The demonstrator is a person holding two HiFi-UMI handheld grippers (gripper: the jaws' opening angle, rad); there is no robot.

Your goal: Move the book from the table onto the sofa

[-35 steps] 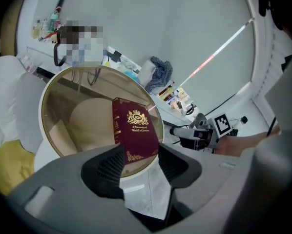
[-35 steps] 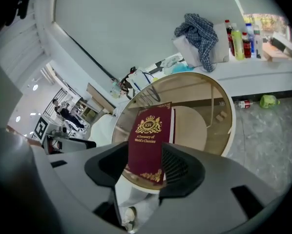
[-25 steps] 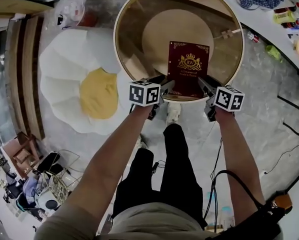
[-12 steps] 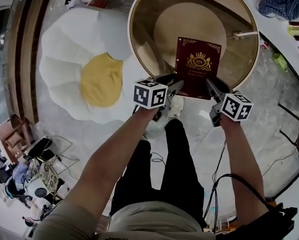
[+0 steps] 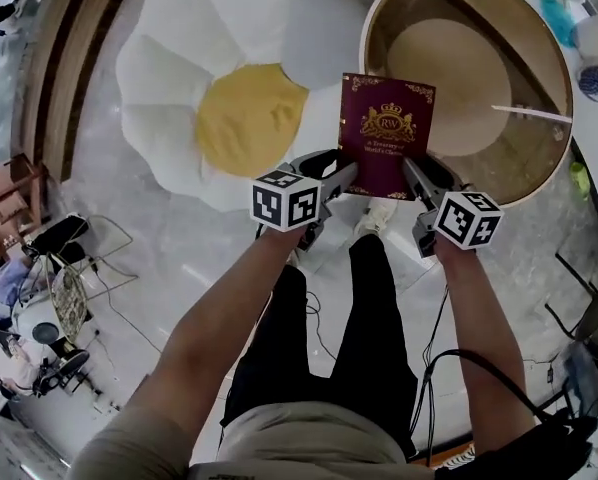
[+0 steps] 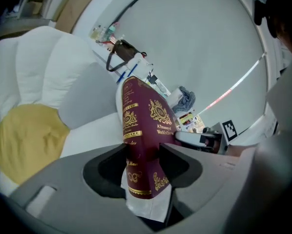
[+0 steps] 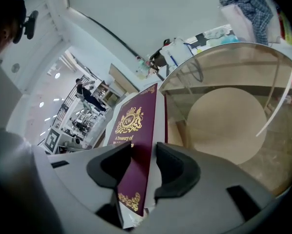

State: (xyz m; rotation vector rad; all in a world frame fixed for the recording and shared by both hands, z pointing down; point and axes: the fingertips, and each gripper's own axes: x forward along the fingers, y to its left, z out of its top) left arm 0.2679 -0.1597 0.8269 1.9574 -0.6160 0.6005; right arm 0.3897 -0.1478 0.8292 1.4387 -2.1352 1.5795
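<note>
The left hand-held gripper (image 5: 344,178) and right hand-held gripper (image 5: 411,173) each clamp a lower corner of the maroon book (image 5: 386,133), holding it airborne between them. The round glass surface (image 5: 499,158) lies ahead-right. This is the carry step. Next, swing the book left over the egg-shaped sofa (image 5: 249,118) and lower it.

The book (image 5: 385,133) hangs between sofa (image 5: 179,88), left, and table (image 5: 524,163), right.

Bright, even indoor light with soft, faint shadows. The head view has heavy fisheye: edges bend and corners go dim. There is a white glare streak on the glass desk (image 5: 519,158) and a mild sheen on the pale floor (image 5: 169,268). Both gripper views are wide-angle with a black vignette at the rims. The book (image 6: 143,130) gold print is sharp, the far background soft.
</note>
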